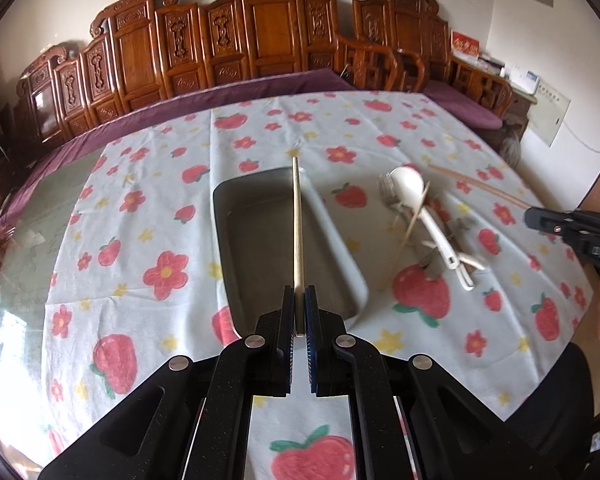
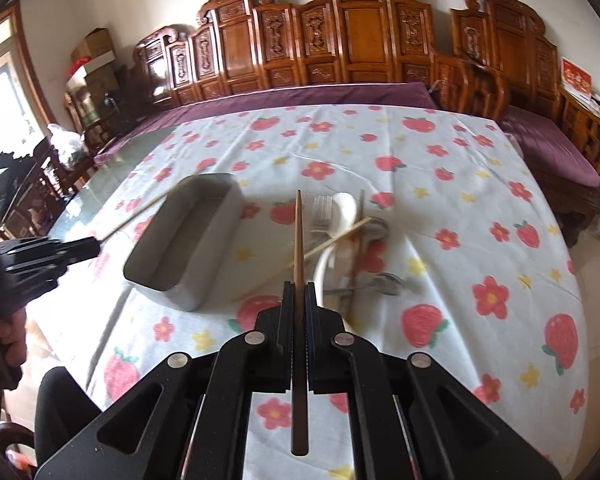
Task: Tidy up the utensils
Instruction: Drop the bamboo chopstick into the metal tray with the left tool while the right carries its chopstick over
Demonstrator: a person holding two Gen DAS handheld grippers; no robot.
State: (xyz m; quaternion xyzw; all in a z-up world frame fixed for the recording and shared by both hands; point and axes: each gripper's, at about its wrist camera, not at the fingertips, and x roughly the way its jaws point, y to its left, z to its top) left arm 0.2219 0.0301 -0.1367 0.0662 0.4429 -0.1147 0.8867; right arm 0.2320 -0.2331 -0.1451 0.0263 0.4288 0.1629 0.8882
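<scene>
Left wrist view: the left gripper has its fingers closed on a pale chopstick, which runs straight out from between the pads over the grey tray on the bench. To the right lies a heap of utensils with a white spoon on top.

Right wrist view: the right gripper pinches a darker brown chopstick between its fingers; the stick passes through the pads, its tip pointing toward the heap, with the tray just to the left.
</scene>
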